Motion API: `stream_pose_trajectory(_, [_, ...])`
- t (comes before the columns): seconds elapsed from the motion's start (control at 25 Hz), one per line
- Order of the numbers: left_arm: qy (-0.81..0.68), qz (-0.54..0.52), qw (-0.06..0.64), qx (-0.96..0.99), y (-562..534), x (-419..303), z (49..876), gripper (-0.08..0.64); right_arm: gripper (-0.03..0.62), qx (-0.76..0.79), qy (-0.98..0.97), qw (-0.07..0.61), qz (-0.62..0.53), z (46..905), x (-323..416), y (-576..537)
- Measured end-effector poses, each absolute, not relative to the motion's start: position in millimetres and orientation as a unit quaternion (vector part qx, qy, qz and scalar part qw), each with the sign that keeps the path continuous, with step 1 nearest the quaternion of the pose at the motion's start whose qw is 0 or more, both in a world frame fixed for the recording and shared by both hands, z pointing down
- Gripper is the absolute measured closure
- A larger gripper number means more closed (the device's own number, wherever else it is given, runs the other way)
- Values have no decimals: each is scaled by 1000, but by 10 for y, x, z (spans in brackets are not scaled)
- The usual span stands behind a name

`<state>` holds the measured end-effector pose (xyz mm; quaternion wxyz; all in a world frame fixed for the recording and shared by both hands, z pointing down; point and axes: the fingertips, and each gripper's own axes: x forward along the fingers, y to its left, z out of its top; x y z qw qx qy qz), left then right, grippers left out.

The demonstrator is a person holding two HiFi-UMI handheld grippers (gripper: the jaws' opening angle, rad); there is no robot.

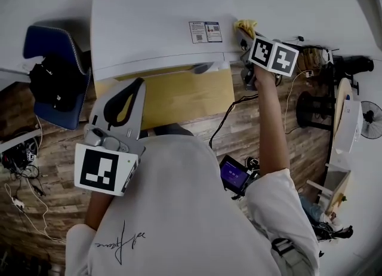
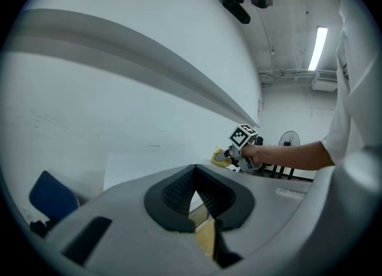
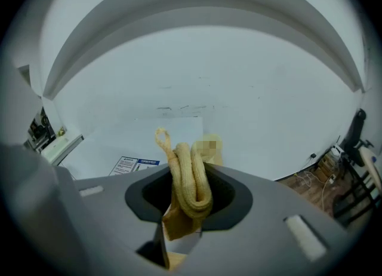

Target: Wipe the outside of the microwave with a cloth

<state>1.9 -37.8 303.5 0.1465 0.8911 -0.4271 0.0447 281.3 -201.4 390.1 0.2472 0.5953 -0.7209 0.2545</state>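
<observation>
From above, the white microwave [image 1: 155,24] stands on a tan wooden stand [image 1: 185,95]. A yellow cloth [image 1: 246,27] lies bunched at the right rear corner of its top, next to a printed label [image 1: 205,31]. My right gripper [image 1: 249,39] is at that corner, shut on the cloth. In the right gripper view the rolled cloth [image 3: 190,176] sticks up between the jaws of the right gripper [image 3: 190,188], over the microwave top [image 3: 161,140]. My left gripper [image 1: 138,83] hovers before the microwave's front left, jaws shut and empty. In the left gripper view, the left gripper's [image 2: 194,176] pads meet at the tips.
A blue chair [image 1: 57,77] with dark clothing stands left of the microwave. Cables [image 1: 24,197] lie on the wooden floor at the left. At the right are a fan [image 1: 370,119], stands and clutter. A small device with a purple screen [image 1: 234,175] sits by my right side.
</observation>
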Motion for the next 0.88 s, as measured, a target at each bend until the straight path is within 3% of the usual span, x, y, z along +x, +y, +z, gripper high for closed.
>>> stream_pose_trajectory(0.28, [-428,38,149,890,-350,-42,3032,568,474,594,-724,210,282,3894,2672,-2004])
stream_pose_trajectory(0.88, [-432,37,146,889,-276,-236,3057,568,474,559,-751,200,289,3885,2035,-1910])
